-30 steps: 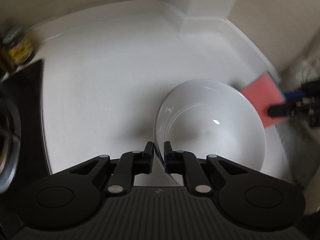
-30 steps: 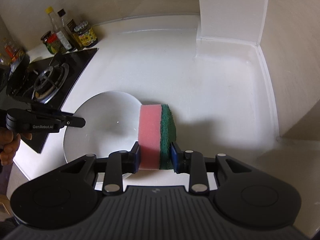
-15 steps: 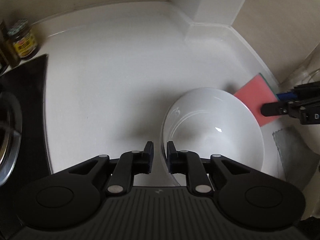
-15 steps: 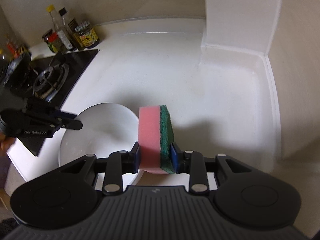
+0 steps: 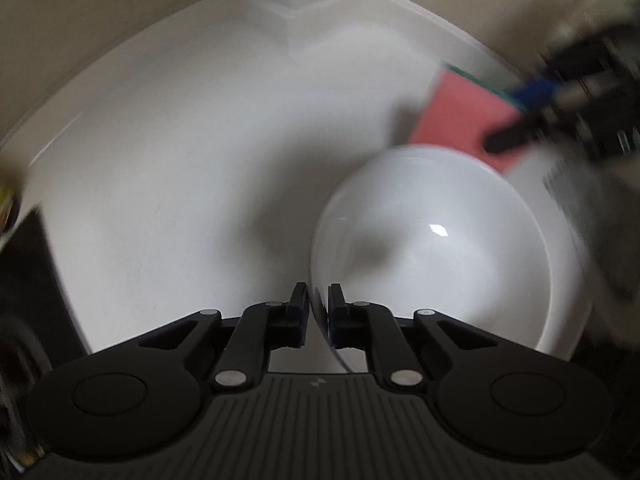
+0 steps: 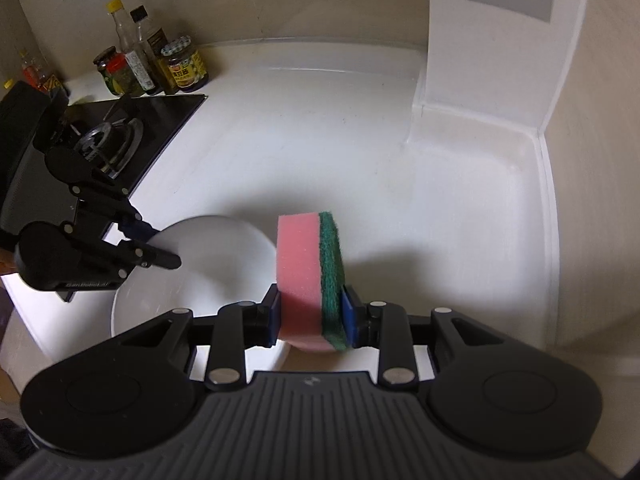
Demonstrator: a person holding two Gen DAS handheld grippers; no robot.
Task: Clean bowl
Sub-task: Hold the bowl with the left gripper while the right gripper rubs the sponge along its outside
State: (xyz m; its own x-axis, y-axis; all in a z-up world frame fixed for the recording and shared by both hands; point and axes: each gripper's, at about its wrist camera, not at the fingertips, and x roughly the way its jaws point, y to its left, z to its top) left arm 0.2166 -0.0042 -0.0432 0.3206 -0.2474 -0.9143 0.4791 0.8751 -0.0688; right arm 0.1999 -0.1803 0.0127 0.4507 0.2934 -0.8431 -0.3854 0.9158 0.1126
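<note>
A white bowl [image 5: 436,248] is held by its near rim in my left gripper [image 5: 318,300], which is shut on it above the white counter. The bowl also shows in the right wrist view [image 6: 216,264], with the left gripper [image 6: 156,246] at its left rim. My right gripper [image 6: 312,312] is shut on a pink and green sponge [image 6: 308,268], held upright just right of the bowl and above its rim. In the left wrist view the sponge [image 5: 460,120] is blurred, beyond the bowl's far rim.
A black gas hob [image 6: 108,140] lies at the left. Several sauce jars and bottles [image 6: 160,68] stand behind it. A white pillar with a vent [image 6: 508,40] stands at the back right corner. A grey cloth [image 5: 592,216] lies right of the bowl.
The left gripper has swung the bowl, so the counter corner now sits nearer the middle of its view. The right gripper has lifted the sponge higher, away from the bowl's rim.
</note>
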